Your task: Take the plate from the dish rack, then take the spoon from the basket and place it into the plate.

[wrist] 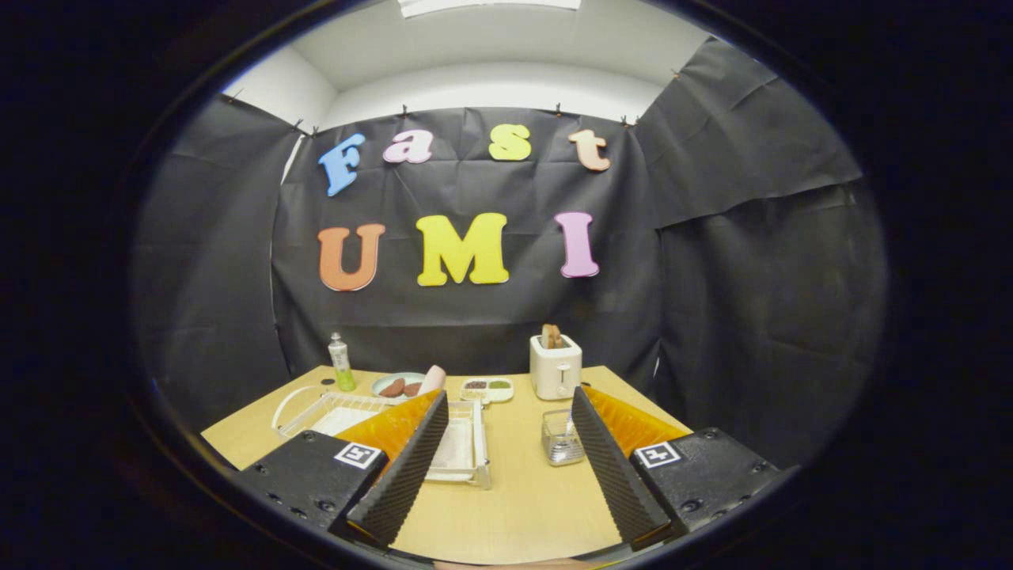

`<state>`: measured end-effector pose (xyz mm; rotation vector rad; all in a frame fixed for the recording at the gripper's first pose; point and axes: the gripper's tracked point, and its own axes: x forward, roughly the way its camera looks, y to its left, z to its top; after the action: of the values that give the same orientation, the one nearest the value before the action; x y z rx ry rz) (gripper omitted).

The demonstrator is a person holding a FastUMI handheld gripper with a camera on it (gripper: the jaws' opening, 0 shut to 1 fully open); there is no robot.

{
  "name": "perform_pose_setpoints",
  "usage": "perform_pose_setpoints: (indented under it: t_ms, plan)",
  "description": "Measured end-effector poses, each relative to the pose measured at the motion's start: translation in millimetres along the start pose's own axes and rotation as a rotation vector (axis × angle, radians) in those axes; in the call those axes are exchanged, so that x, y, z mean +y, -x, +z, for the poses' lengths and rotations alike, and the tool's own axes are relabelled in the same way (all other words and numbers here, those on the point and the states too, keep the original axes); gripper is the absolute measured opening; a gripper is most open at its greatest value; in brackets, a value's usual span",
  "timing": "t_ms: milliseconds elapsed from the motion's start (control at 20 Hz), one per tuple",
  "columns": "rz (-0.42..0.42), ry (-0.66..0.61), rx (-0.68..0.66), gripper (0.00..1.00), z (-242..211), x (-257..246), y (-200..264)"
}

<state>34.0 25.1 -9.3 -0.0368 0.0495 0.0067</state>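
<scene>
Worktop (514, 491) wooden, carrying everything. Hand-held gripper (506, 419) above near edge, fingers spread wide, nothing between them but bare wood. Rack (467, 443) white, beyond left finger, partly hidden by it; pale plate (434, 378) upright at its far end. Toaster (555, 366) white, further back, slice sticking out of slot. Basket (560, 437) small, clear, just beside right finger's inner side; spoon inside cannot tell. Dish (396, 385) with brown pieces, divided tray (487, 388), green bottle (341, 362) along far edge.
</scene>
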Motion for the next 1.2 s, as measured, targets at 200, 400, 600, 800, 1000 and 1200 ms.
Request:
perform_pose_setpoints:
  t_ms: [200,400,600,800,1000,1200]
  plan:
    - [0.023,0.039,0.061,1.0,13.6,26.6,-32.6]
    - [0.055,0.103,0.186,1.0,33.5,65.8,-76.5]
    - [0.019,0.17,0.342,1.0,43.6,99.0,-129.8]
    - [-0.039,0.198,0.594,0.99,19.5,116.8,-186.3]
    - [-0.069,0.104,0.796,0.94,4.8,130.6,-215.7]
    - [-0.128,0.117,0.927,0.93,-8.9,124.1,-243.0]
